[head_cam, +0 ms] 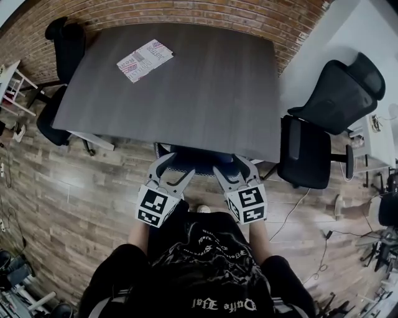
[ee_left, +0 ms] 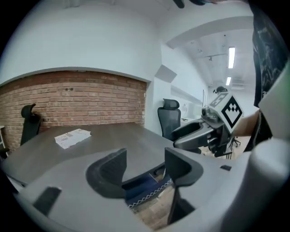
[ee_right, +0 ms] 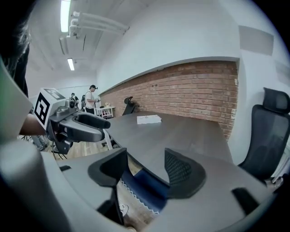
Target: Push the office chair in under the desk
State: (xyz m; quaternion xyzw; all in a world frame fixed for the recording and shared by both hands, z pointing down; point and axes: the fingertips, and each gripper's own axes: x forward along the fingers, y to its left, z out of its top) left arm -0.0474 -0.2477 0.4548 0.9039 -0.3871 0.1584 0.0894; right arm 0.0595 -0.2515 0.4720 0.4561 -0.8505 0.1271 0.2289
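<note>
**Black shirt, two hand-held grippers at the bench's near edge**

Black printed shirt (head_cam: 205,261) fills the bottom of the head view, forearms reaching forward.

- Left hand-held gripper (head_cam: 176,169): jaws apart, clamped on nothing, pointed at the near edge of the bench (head_cam: 205,93).
- Right hand-held gripper (head_cam: 233,168): jaws likewise apart and empty, just beside the left one, at the same edge.
- Office chair (head_cam: 196,163): blue upholstery with a white zigzag seam, mostly tucked beneath the bench's near edge, with only a strip showing. In each gripper view that strip sits in the gap between the jaws. Cannot tell whether either jaw touches it.

Surface: dark grey top with a faint wood grain and rounded corners. One printed leaflet (head_cam: 145,60) lies flat near the far left corner, well apart from both grippers.

Room:
- Red brick wall (head_cam: 155,12) along the bench's far side, with white wall above it in the gripper views.
- Wood-plank floor (head_cam: 81,199), worn brown, with loose cables (head_cam: 292,211) trailing at the right.
- Black mesh chair (head_cam: 323,124) standing off the right end.
- Another black chair (head_cam: 62,62) at the left end.
- Ceiling strip lights (ee_right: 65,13) lit.
- Person (ee_right: 92,97) standing far back.
</note>
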